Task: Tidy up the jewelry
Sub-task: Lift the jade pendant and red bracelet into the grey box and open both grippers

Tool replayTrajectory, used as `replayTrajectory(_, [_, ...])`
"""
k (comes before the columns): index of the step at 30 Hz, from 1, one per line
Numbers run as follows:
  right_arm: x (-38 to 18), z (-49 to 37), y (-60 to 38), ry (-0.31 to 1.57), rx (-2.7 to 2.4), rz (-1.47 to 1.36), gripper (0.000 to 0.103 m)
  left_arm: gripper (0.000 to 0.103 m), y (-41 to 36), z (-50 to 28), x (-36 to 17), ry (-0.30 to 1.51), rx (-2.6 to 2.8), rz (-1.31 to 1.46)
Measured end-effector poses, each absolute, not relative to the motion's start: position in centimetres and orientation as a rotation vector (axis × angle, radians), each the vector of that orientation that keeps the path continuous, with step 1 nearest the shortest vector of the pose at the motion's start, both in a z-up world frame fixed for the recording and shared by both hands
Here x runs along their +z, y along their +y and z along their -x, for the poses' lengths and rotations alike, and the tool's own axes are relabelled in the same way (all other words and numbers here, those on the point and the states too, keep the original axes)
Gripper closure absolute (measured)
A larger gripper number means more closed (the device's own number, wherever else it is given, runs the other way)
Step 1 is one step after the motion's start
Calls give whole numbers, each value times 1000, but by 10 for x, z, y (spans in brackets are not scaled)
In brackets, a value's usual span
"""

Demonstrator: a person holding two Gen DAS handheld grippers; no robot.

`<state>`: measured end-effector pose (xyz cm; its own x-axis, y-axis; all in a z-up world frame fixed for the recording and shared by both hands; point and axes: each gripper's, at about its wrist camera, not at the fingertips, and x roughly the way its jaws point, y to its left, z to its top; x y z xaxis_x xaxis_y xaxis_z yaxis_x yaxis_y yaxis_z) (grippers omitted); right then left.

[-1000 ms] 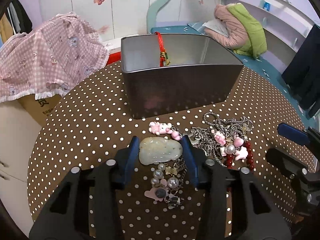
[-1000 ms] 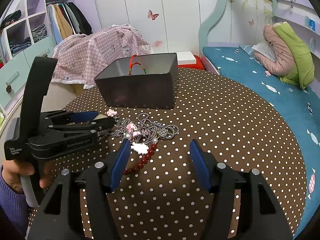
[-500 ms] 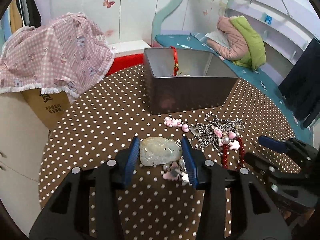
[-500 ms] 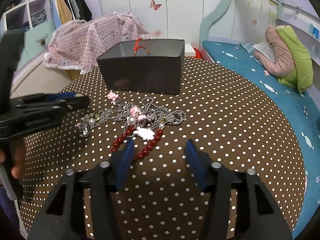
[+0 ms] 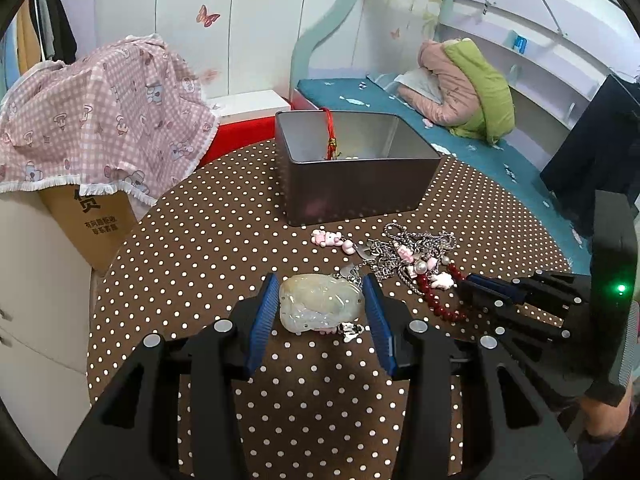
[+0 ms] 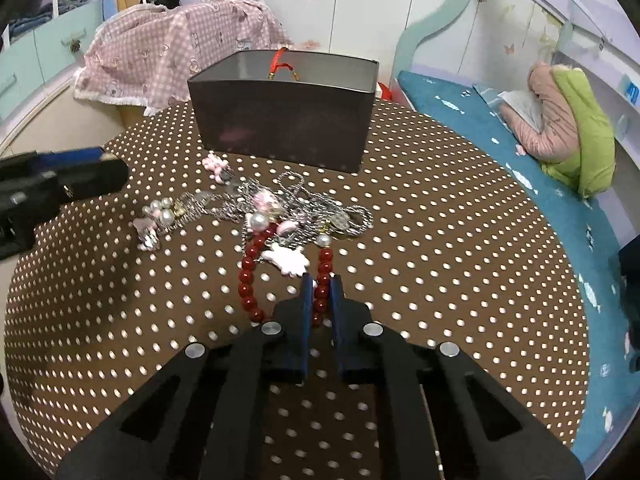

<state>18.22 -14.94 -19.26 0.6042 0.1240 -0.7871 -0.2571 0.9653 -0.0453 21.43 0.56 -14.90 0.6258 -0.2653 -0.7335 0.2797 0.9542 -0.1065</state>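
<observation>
Covering the round table (image 6: 460,240), brown polka-dot cloth; bed (image 6: 472,108) beside.

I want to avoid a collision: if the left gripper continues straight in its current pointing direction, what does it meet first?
Probably the silver chains and pink charms just beyond the jade pendant held by the left gripper; the grey tin is farther. Depth is uncertain.

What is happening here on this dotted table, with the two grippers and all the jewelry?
A person is sorting jewelry into a grey metal box with two hand-held grippers. The left gripper holds a pale jade pendant between its pads, with a beaded chain trailing from it toward the tangled pile of chains. The right gripper has just been closing, and its pads now pinch a strand of the red bead bracelet on the table. A red cord already hangs inside the box.
</observation>
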Motion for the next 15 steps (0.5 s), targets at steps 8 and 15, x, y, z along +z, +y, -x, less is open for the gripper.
replayTrajectory(8, [-164, -166, -165, 813, 224, 143, 96, 59, 7, -208, -142, 830, -332, -1])
replayTrajectory(15, [-120, -155, -167, 715, 234, 169, 96, 59, 5, -202, -133, 818, -349, 14])
